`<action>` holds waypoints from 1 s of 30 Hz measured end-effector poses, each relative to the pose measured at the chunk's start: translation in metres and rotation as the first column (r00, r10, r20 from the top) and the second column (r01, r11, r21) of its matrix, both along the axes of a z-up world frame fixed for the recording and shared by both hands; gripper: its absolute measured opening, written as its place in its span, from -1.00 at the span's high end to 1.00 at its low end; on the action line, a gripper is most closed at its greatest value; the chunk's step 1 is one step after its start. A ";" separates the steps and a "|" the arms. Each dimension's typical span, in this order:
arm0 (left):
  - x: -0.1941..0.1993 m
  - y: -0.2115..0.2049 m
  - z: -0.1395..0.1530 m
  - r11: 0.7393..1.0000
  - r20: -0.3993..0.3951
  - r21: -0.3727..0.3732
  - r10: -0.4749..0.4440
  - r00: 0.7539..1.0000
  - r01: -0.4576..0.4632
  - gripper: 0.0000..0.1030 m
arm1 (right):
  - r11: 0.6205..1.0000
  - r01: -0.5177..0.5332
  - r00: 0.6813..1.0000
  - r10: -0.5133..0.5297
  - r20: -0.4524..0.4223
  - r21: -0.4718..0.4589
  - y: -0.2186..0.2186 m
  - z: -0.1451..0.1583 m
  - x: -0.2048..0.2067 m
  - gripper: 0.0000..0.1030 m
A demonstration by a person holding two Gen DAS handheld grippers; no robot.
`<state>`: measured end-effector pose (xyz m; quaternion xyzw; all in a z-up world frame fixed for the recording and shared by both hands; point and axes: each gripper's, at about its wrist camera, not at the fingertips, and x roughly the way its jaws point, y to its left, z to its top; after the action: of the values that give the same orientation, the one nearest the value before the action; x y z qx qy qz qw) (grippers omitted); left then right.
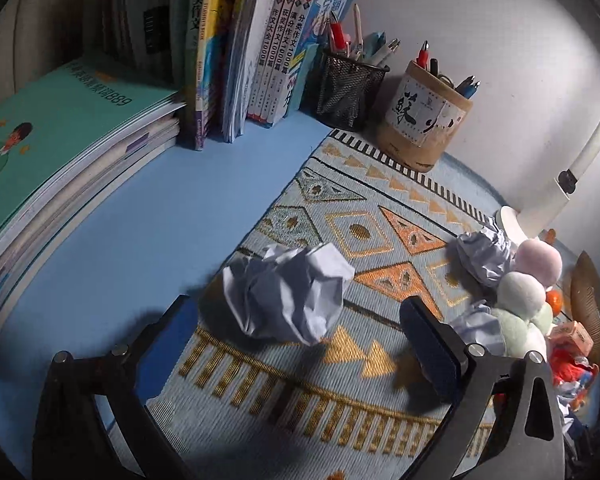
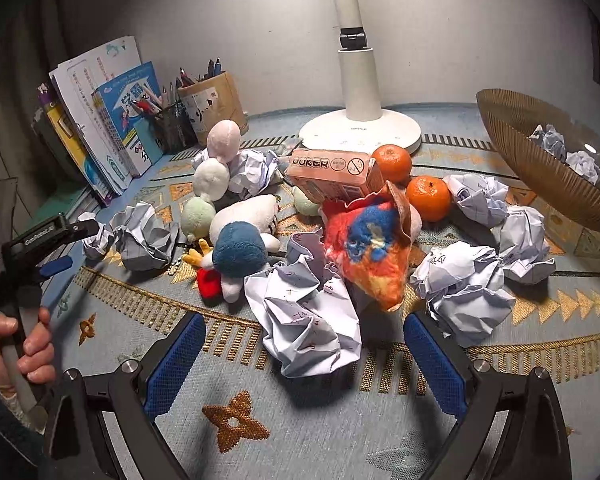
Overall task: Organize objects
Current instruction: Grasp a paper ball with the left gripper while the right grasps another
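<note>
Left wrist view: left gripper [image 1: 300, 344] lines up on a paper ball [image 1: 288, 292].
Fingers spread, ball between them on the mat [image 1: 260, 392], ungripped; next, close. Right gripper [image 2: 304, 364] also gapes, empty.

"POKER" on pink box [image 2: 332, 176]; "889" on green book [image 1: 64, 120].

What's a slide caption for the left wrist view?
Open left gripper poised over a crumpled paper ball on the patterned mat, beside books.

Both wrist views down over shared mat [image 1: 260, 400]
</note>
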<state>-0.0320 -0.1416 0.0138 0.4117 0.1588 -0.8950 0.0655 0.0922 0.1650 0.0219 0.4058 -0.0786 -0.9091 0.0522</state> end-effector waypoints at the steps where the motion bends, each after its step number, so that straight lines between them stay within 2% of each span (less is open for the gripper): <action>1: -0.003 0.002 0.000 1.000 -0.010 -0.006 -0.002 1.000 0.002 -0.79 | 1.000 -0.005 1.000 0.005 -0.008 -0.001 0.000 0.001 -0.001 -0.92; 3: -0.008 0.005 -0.003 1.000 0.003 -0.013 -0.012 1.000 0.012 -0.38 | 1.000 -0.011 1.000 0.011 -0.014 0.000 -0.002 0.001 -0.003 -0.86; 4: -0.010 0.006 -0.006 1.000 0.010 -0.011 -0.017 1.000 0.017 -0.21 | 1.000 -0.015 1.000 0.015 -0.008 -0.001 -0.003 0.000 -0.005 -0.72; 5: -0.011 0.008 -0.009 1.000 0.020 -0.007 -0.029 0.999 0.029 0.11 | 1.000 -0.021 1.000 0.021 0.005 -0.003 -0.004 -0.002 -0.007 -0.43; 6: -0.010 0.009 -0.010 0.999 0.023 -0.009 -0.035 0.999 0.035 0.14 | 1.000 -0.030 0.999 0.030 0.024 -0.008 -0.004 -0.005 -0.010 -0.30; 7: -0.007 0.011 -0.009 0.999 0.010 -0.021 -0.034 0.999 0.035 0.14 | 0.999 -0.034 0.999 0.034 0.036 -0.014 -0.004 -0.006 -0.011 -0.03; 8: -0.003 0.012 -0.005 0.999 -0.005 -0.026 -0.037 0.999 0.037 0.14 | 0.999 -0.035 0.999 0.035 0.029 -0.022 -0.004 -0.006 -0.010 0.05; 11: 0.018 0.021 0.011 0.998 -0.063 -0.033 -0.064 0.996 0.062 0.14 | 0.995 -0.065 0.998 0.064 -0.008 -0.072 0.000 0.000 -0.004 0.15; 14: 0.046 0.036 0.029 0.994 -0.118 -0.040 -0.110 0.987 0.106 0.14 | 0.990 -0.082 0.997 0.080 -0.021 -0.110 0.001 0.004 0.007 0.15; 16: 0.067 0.051 0.039 0.985 -0.167 -0.016 -0.172 0.971 0.172 0.14 | 0.981 -0.105 0.994 0.101 -0.034 -0.162 0.003 0.007 0.020 0.15; 18: 0.084 0.072 0.047 0.961 -0.219 0.017 -0.266 0.939 0.276 0.14 | 0.964 -0.129 0.991 0.120 -0.051 -0.235 0.009 0.012 0.036 0.15; 20: 0.095 0.096 0.048 0.926 -0.250 0.058 -0.349 0.903 0.373 0.14 | 0.890 -0.143 0.990 0.133 -0.052 -0.433 0.028 0.013 0.050 0.15; 21: 0.098 0.108 0.047 0.908 -0.253 0.078 -0.380 0.889 0.411 0.14 | 0.875 -0.123 0.992 0.110 -0.055 -0.469 0.035 0.015 0.057 0.15; 22: 0.099 0.121 0.045 0.893 -0.251 0.087 -0.409 0.877 0.442 0.14 | 0.894 -0.094 0.995 0.075 -0.060 -0.439 0.041 0.020 0.065 0.15; 24: 0.099 0.151 0.039 0.873 -0.227 0.057 -0.462 0.858 0.485 0.14 | 0.943 -0.040 0.997 0.015 -0.079 -0.331 0.053 0.031 0.080 0.15; 27: 0.102 0.187 0.033 0.846 -0.220 0.030 -0.514 0.829 0.532 0.14 | 0.949 0.041 0.995 -0.068 -0.077 -0.313 0.084 0.037 0.100 0.13; 30: 0.106 0.211 0.031 0.841 -0.228 -0.036 -0.533 0.815 0.540 0.14 | 0.984 0.112 0.988 -0.125 -0.090 -0.139 0.097 0.037 0.109 0.12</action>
<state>0.0736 0.0691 0.0452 0.3349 0.0564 -0.9159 -0.2140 0.2016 0.2622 0.0585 0.3509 -0.1607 -0.9221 0.0289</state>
